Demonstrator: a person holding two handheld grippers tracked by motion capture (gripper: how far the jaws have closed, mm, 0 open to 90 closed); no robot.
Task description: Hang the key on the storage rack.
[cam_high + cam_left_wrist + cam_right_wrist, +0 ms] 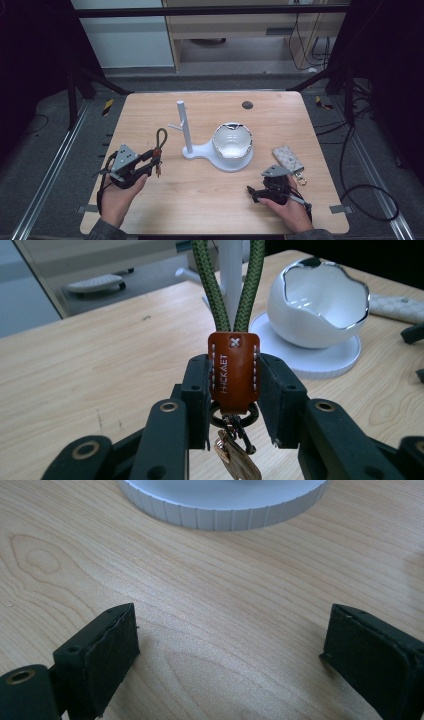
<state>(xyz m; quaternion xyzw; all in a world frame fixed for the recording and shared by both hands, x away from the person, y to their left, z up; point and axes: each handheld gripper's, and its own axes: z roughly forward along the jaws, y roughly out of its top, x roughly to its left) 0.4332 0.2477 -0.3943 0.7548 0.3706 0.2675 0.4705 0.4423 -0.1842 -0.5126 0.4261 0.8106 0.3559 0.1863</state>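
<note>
My left gripper (156, 161) is shut on a keychain (160, 142) at the left of the table. In the left gripper view its two pads (197, 390) clamp the keychain's orange-brown leather tab (233, 367). A green cord loop (247, 287) rises from the tab, and a metal ring with a clasp hangs under it. Ahead stands a white stand: an upright post with a side peg (184, 125) and an egg-shaped white bowl (231, 141) on one base. My right gripper (252, 191) is open at the lower right, jaws wide apart over bare wood (227, 655), with nothing between them.
A pale quilted key pouch (288, 158) lies right of the bowl, just beyond the right hand. The stand's ribbed white base (225, 500) is close ahead of the right jaws. A dark round hole (247, 105) sits near the wooden table's (200, 200) far edge.
</note>
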